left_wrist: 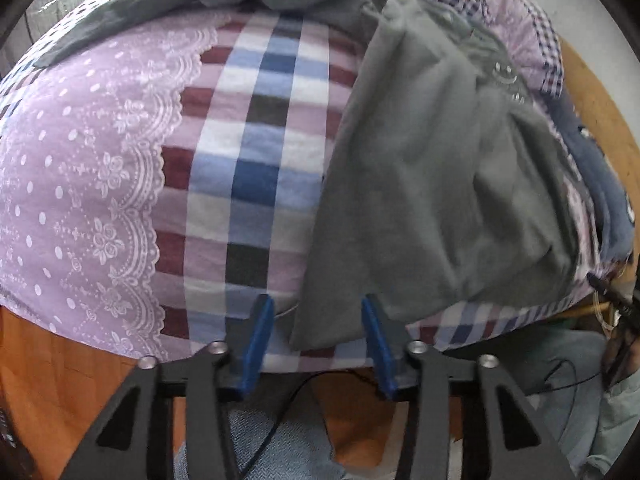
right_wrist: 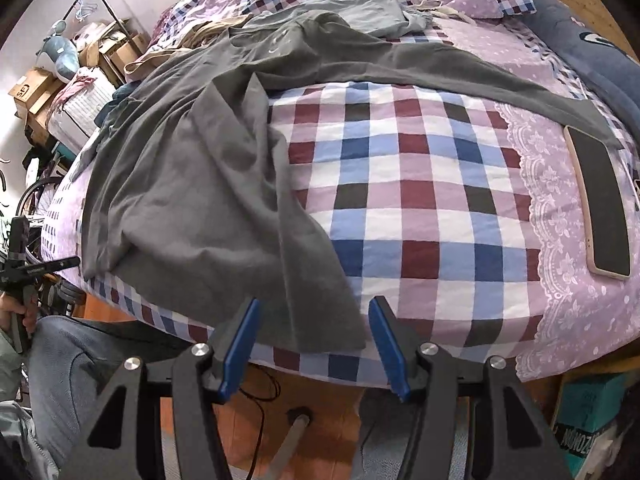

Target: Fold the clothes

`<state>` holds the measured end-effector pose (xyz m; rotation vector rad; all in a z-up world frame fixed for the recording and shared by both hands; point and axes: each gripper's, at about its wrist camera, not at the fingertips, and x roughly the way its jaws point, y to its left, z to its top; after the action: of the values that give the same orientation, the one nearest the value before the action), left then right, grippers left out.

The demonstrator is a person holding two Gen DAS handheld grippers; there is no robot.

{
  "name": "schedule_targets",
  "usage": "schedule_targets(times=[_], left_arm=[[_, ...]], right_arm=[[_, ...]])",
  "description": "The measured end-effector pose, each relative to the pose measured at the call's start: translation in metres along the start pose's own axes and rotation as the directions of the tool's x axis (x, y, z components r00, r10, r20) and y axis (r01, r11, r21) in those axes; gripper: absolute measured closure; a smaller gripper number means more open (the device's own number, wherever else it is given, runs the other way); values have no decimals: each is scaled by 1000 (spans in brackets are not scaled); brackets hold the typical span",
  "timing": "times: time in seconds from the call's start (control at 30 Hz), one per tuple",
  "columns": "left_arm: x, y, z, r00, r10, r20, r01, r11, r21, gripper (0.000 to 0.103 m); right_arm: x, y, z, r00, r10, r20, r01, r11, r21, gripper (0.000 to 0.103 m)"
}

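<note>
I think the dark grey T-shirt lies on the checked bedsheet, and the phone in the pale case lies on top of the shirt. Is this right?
Not quite. The right wrist view shows the dark grey T-shirt on the checked bedsheet, but the phone in the pale case lies on the sheet's lilac lace part, its far end under the shirt's edge.

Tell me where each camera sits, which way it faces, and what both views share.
Left wrist: on the left gripper, looking steeply down at the bed's near edge; blue fingers straddle the grey cotton T-shirt hem; jeans-clad legs below.
Right wrist: on the right gripper, looking down across the bed; fingers flank a shirt corner; knee and a hand show left.
Shared: the T-shirt and checked purple bedsheet.
</note>
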<state>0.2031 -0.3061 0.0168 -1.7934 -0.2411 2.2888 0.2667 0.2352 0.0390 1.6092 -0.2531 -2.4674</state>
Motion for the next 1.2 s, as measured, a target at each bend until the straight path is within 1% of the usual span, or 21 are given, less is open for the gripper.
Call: schedule_targets(times=[0.1,0.23,0.27,0.3,0.33,0.4,0.5,0.57,0.6,0.63,0.67,0.7,0.73,0.77,0.8,0.83,0.9,1.0,1.07,1.17,1.2], left_arm=[[5,-4,-2,999,13,-32,-12,999,35,62],[15,-11,-1,996,42,-75,-36,996,81,62],[19,-10,-1,994,51,-92,-44,996,78,68],[22,-9,1,992,64,-106,-57,996,68,79],[23,-8,2,991,72,-113,-65,996,59,82],[19,-8,3,994,39,-102,-33,998,56,99],[3,-13,3,998,-26,-57,30,998,63,100],[-18,-15,2,994,-110,-5,110,993,51,100],[-32,-14,1,986,-166,24,165,985,39,100],[-46,-14,4,974,-219,57,218,976,20,100],[-60,-13,6,958,-270,92,271,963,3,100],[-73,-10,9,937,-324,128,329,944,-13,100],[-85,-7,12,911,-377,165,386,922,-27,100],[-92,0,13,896,-401,193,415,909,-39,100],[-98,6,18,888,-404,218,424,904,-50,100],[-100,11,21,893,-384,234,408,911,-62,100],[-98,28,29,922,-298,248,333,937,-110,100],[-91,45,34,934,-247,259,291,945,-151,100],[-80,45,30,942,-234,240,276,948,-161,100],[-79,43,31,952,-211,222,247,957,-150,100],[-76,42,25,953,-207,220,242,959,-144,100]], right_arm=[[2,0,1,1000,6,-4,-6,1000,6,43],[5,3,1,1000,4,-10,-4,1000,-8,43],[5,3,1,1000,0,-10,0,1000,-6,43],[6,2,1,1000,-5,-9,5,1000,-3,43],[7,2,2,1000,-14,-10,14,1000,-2,43],[9,3,1,1000,-26,-15,26,1000,-12,43],[8,2,-1,1000,-22,-13,22,1000,-18,43],[5,-3,-2,1000,-9,-2,9,1000,3,43],[3,-6,-2,1000,-2,5,2,1000,16,43],[1,-9,-3,1000,6,11,-7,1000,28,43],[0,-10,-4,1000,10,16,-10,999,32,43],[-2,-11,-4,1000,11,26,-12,999,34,43],[-4,-12,-5,999,13,34,-14,999,35,43],[-4,-11,-5,999,16,36,-17,999,32,43],[-5,-11,-5,999,18,37,-19,999,28,43],[-5,-10,-5,999,21,39,-22,999,25,43],[-4,-10,-5,999,22,34,-23,1000,19,43],[0,-8,-4,1000,22,18,-22,1000,11,43],[3,-8,-4,1000,24,1,-24,1000,9,43],[10,-11,-3,1000,10,-26,-10,1000,13,43],[13,-10,-2,999,8,-37,-8,1000,8,43]])
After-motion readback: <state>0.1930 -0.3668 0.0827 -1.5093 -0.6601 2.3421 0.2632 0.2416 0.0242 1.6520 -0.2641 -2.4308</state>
